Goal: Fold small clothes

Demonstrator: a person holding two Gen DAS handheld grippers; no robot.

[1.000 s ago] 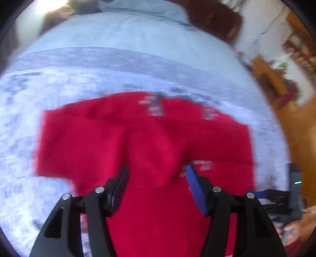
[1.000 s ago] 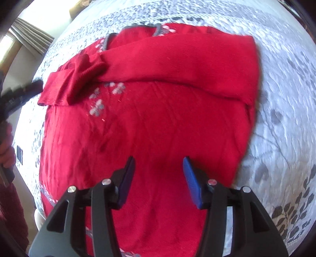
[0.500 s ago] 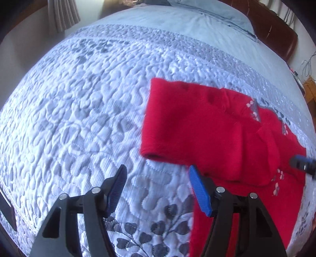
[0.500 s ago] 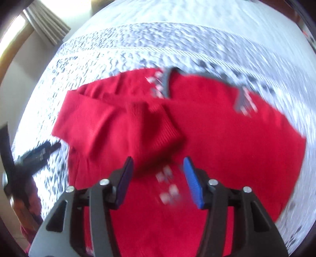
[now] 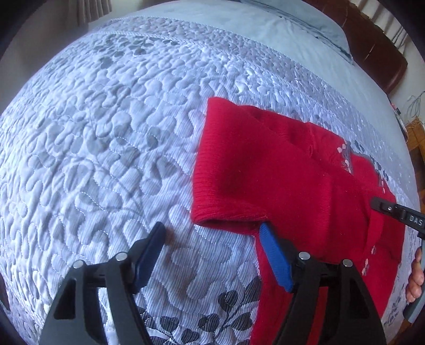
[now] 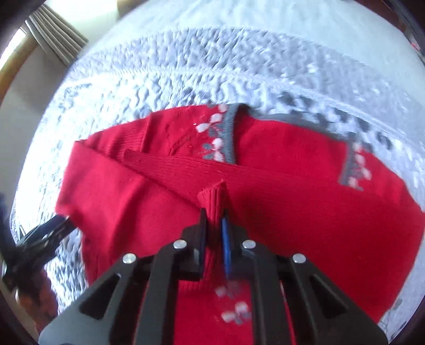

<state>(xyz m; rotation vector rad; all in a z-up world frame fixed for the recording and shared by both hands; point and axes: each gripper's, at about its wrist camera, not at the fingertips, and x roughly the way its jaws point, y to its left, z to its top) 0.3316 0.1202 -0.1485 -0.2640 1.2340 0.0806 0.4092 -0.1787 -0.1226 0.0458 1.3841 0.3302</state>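
A small red knit sweater (image 5: 287, 175) with a grey, flower-patterned neckline (image 6: 225, 138) lies on the quilted bed cover. Both sleeves are folded across its chest. My left gripper (image 5: 212, 233) is open and empty, low over the quilt beside the sweater's folded left edge; its right finger touches the red cloth. My right gripper (image 6: 213, 220) is shut on the ribbed sleeve cuff (image 6: 212, 196) and holds it pinched up over the middle of the sweater. The right gripper also shows at the right edge of the left wrist view (image 5: 398, 215).
The grey-white quilted bed cover (image 5: 106, 148) spreads to the left and far side. A pale blue sheet and pillow (image 5: 292, 24) and a brown headboard (image 5: 377, 45) lie beyond. Curtains (image 6: 55, 34) hang at the far left. The left gripper appears in the right wrist view (image 6: 39, 238).
My right gripper has shut on the sleeve cuff, which it only hovered over before. My left gripper has swung left to the sweater's side edge and stays open.
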